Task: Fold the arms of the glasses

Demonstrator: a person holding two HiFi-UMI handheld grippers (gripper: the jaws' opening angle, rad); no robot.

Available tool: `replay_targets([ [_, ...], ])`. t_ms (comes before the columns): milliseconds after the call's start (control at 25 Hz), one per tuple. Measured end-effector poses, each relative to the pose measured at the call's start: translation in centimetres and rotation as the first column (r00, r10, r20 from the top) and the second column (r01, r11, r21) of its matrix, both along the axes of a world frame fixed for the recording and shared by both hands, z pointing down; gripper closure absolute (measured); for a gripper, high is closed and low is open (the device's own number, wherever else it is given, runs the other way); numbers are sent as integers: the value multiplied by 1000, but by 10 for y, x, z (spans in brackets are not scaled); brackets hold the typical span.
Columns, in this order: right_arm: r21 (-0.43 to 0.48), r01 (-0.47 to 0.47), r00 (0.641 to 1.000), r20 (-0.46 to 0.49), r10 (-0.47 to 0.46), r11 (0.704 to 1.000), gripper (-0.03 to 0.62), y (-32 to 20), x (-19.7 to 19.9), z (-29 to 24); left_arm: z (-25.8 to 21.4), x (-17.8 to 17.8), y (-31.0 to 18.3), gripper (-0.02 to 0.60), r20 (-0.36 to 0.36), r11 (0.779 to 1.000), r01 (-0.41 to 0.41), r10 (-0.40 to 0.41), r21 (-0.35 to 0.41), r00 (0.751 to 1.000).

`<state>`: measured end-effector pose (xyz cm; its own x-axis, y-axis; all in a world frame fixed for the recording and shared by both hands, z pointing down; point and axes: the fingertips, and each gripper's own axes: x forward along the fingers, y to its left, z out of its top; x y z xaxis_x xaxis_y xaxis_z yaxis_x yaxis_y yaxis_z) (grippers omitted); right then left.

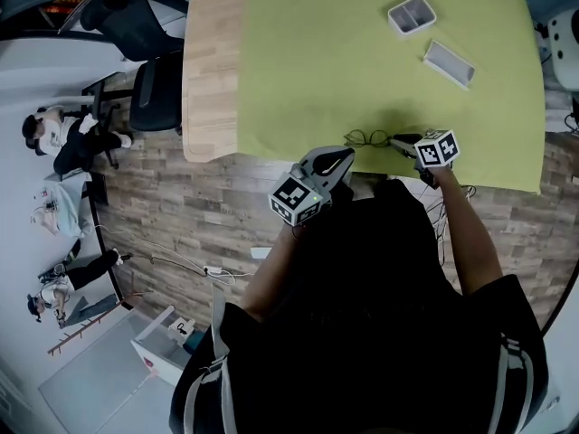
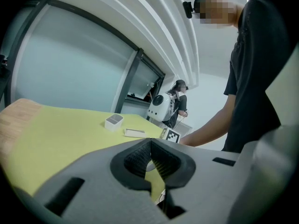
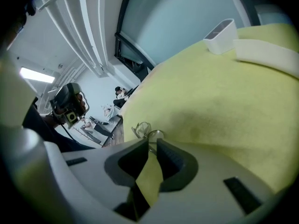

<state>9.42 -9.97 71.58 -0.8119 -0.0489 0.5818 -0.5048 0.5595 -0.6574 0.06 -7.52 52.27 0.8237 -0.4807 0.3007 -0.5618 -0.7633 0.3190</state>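
The thin-framed glasses [image 1: 365, 138] lie on the yellow-green cloth [image 1: 362, 52] close to the table's front edge. In the right gripper view the glasses [image 3: 145, 130] sit just beyond the jaws, and one thin arm runs back between the pads. My right gripper [image 1: 396, 139] [image 3: 149, 146] is shut on that arm from the right side. At the cloth's front edge, just left of the glasses, my left gripper [image 1: 346, 155] [image 2: 150, 143] is shut with its pads meeting and nothing visible between them. From this view the glasses are hidden behind its jaws.
A white case tray [image 1: 412, 14] [image 2: 114, 121] [image 3: 222, 35] and its flat lid [image 1: 449, 63] [image 2: 134, 133] [image 3: 266, 55] lie at the far right of the cloth. Bare wood [image 1: 213, 61] shows at the table's left end, with an office chair [image 1: 156, 89] beside it. People stand far off to the left.
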Motion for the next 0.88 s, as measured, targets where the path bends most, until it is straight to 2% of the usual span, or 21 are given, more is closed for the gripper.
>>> replay_targets([
  [360, 128, -107, 994, 15, 106, 986, 542, 18, 6, -30, -3, -2, 6, 563, -33, 999, -35, 36, 29, 999],
  [640, 246, -29, 999, -14, 33, 969, 546, 43, -8, -60, -7, -5, 6, 563, -39, 998, -25, 27, 58, 999],
  [880, 287, -61, 998, 14, 60, 956, 546, 57, -21, -81, -2, -7, 9, 563, -46, 998, -40, 42, 44, 998],
])
